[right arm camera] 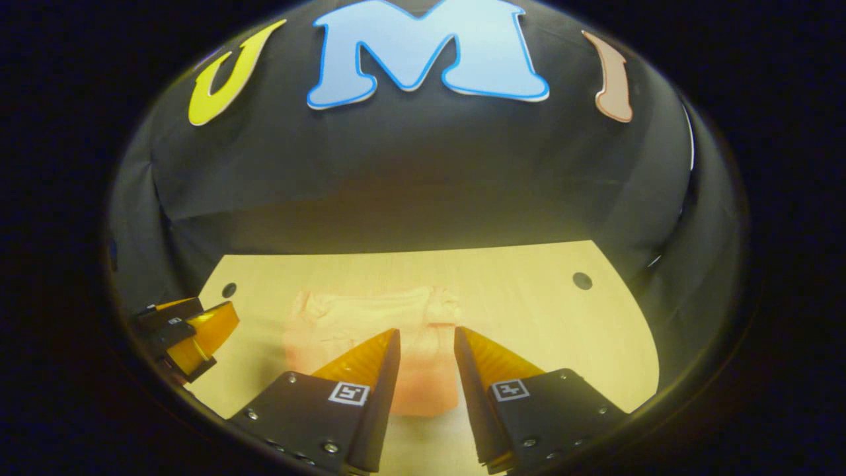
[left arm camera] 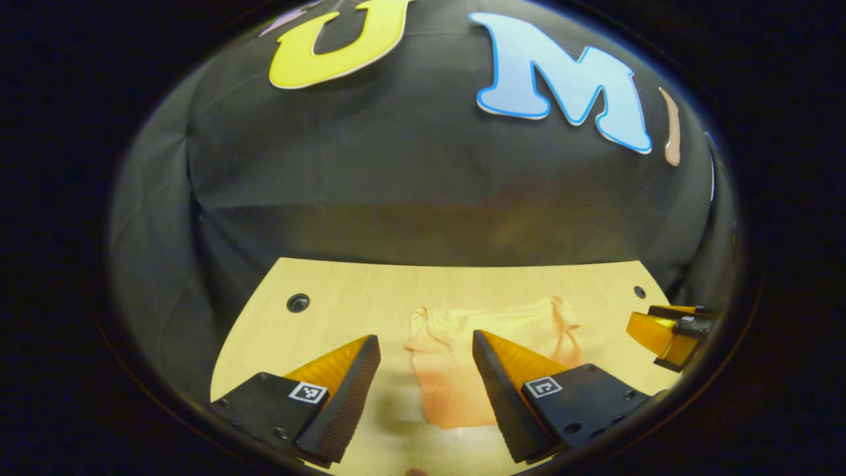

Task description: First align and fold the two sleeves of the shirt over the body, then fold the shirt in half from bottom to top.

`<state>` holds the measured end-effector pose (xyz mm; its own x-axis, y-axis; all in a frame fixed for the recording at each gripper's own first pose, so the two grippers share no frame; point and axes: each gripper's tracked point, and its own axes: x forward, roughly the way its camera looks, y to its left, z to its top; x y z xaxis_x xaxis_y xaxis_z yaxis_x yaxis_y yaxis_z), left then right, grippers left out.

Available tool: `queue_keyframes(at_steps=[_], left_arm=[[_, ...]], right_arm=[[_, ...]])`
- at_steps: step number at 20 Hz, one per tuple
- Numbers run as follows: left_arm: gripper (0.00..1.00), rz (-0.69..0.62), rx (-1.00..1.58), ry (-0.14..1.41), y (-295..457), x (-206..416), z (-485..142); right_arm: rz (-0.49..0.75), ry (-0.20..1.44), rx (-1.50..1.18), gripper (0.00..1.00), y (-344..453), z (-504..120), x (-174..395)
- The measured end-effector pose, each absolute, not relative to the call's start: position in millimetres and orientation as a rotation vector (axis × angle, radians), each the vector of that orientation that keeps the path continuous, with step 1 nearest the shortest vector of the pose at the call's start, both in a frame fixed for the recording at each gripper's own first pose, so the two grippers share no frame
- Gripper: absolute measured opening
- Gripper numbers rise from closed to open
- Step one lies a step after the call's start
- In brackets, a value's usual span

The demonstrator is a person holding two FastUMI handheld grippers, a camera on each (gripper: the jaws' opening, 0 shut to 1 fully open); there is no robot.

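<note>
Left gripper view looks down at a pale wooden table (left arm camera: 330, 297) with a small peach shirt (left arm camera: 462, 370) lying flat on it. The shirt sits ahead of the left gripper (left arm camera: 426, 370) and a little to its right side. The gripper hangs above the table, and its two fingers stand wide apart with nothing between them.

Right gripper view has the same shirt (right arm camera: 360, 320) ahead of the right gripper (right arm camera: 426, 363) and a little to its left side. This gripper's fingers are apart too, with a smaller gap, and they hold nothing.

So the shirt lies between the two grippers, with one gripper near each side of it. The shirt runs long from the near edge of the table toward the black wall. Its bumpy, bunched end is the far one, and its smooth end is close to the grippers. The sleeves seem to be at the far end, but the picture is too blurry to be sure.

Each gripper looks about as near to the shirt as the other, so each could take the sleeve on its own side.
</note>
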<state>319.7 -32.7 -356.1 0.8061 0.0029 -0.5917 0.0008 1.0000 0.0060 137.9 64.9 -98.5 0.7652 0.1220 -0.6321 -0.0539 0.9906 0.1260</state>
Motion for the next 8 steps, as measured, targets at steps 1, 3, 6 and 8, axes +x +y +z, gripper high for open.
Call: queue_keyframes(at_steps=[1, 3, 6, 8], left_arm=[[0.96, -0.001, 0.007, 0.629, -32.0, 319.8, -356.7], [0.96, -0.008, 0.009, 0.618, -31.6, 318.7, -357.4], [0.95, -0.023, -0.004, 0.579, -34.7, 320.0, -350.7], [0.95, -0.029, -0.007, 0.544, -36.7, 321.7, -345.8]], right_arm=[[0.095, 0.683, 0.100, 0.53, 64.9, -88.3, 125.8], [0.098, 0.663, 0.109, 0.53, 61.7, -69.0, 104.3], [0.114, 0.622, 0.124, 0.53, 57.3, -41.8, 73.9], [0.125, 0.592, 0.124, 0.53, 55.2, -24.4, 51.7]])
